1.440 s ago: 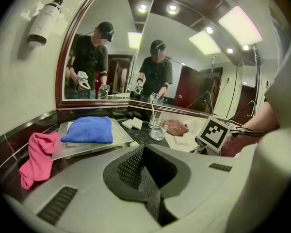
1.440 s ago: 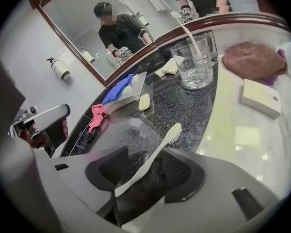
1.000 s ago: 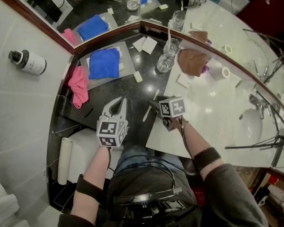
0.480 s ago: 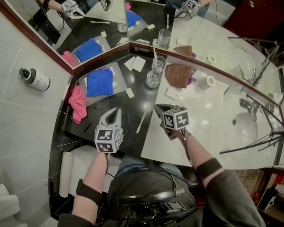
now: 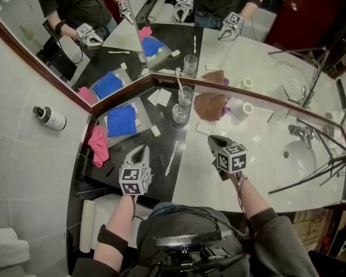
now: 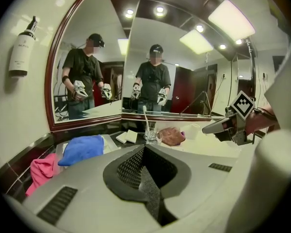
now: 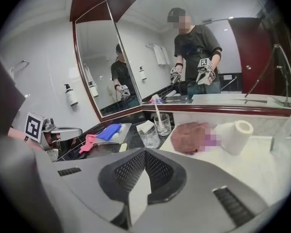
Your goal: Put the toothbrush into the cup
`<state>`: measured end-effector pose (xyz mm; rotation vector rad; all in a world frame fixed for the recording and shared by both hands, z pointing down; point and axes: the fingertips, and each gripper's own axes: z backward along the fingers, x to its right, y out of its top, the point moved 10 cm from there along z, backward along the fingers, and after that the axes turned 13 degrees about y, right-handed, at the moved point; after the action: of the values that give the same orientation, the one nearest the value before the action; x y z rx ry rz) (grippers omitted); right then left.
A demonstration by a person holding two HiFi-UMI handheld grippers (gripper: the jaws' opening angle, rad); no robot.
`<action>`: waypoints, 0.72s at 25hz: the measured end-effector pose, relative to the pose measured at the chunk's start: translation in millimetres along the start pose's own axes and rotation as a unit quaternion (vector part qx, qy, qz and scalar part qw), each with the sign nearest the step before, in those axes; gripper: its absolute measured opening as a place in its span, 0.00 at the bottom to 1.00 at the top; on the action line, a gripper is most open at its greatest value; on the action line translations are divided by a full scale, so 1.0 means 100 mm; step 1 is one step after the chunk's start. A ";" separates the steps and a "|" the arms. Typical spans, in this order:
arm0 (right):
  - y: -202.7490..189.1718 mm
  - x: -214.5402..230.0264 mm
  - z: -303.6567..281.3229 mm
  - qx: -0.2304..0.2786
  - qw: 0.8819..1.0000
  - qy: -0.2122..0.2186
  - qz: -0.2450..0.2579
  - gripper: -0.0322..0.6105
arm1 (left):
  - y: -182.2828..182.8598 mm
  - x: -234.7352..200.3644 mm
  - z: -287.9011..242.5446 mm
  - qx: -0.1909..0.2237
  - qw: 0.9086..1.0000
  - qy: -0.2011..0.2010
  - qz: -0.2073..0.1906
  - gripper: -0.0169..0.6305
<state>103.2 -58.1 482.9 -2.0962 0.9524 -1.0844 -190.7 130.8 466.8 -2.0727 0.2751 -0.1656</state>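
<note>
A white toothbrush (image 5: 173, 156) lies flat on the black counter (image 5: 161, 180), between my two grippers. Two glass cups stand near the mirror corner: the near cup (image 5: 180, 113) is empty, and the far cup (image 5: 186, 95) holds another toothbrush upright. My left gripper (image 5: 142, 149) hovers over the black counter, left of the lying toothbrush, shut and empty. My right gripper (image 5: 209, 138) hangs above the white counter to its right, shut, with no toothbrush in it. In the right gripper view both cups (image 7: 149, 136) sit ahead beyond the jaws.
A blue cloth (image 5: 122, 120) lies on a grey tray, and a pink cloth (image 5: 97, 145) sits at the left edge. A brown cloth (image 5: 209, 104) and a paper roll (image 5: 245, 109) sit on the white counter (image 5: 259, 137). The sink (image 5: 297, 154) is at the right. Mirrors rise behind.
My right gripper has pulled up and to the right, away from the toothbrush, which stays on the black counter. The left gripper has barely shifted.
</note>
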 end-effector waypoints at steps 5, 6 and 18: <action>0.02 0.20 0.45 0.033 0.999 -0.034 0.004 0.08 | 0.04 0.10 -0.03 -0.002 1.000 0.000 -0.004 0.03; 0.01 0.23 0.54 0.039 0.998 -0.039 0.003 0.08 | 0.04 0.12 -0.03 -0.002 1.000 -0.001 -0.005 0.03; -0.23 0.48 1.05 0.072 0.995 -0.066 -0.026 0.08 | 0.09 0.43 -0.05 0.000 0.999 -0.030 -0.023 0.03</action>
<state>219.2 -65.4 468.7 -2.0567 0.7380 -0.9963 -151.8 111.6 461.8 -2.0814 0.1912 -0.1319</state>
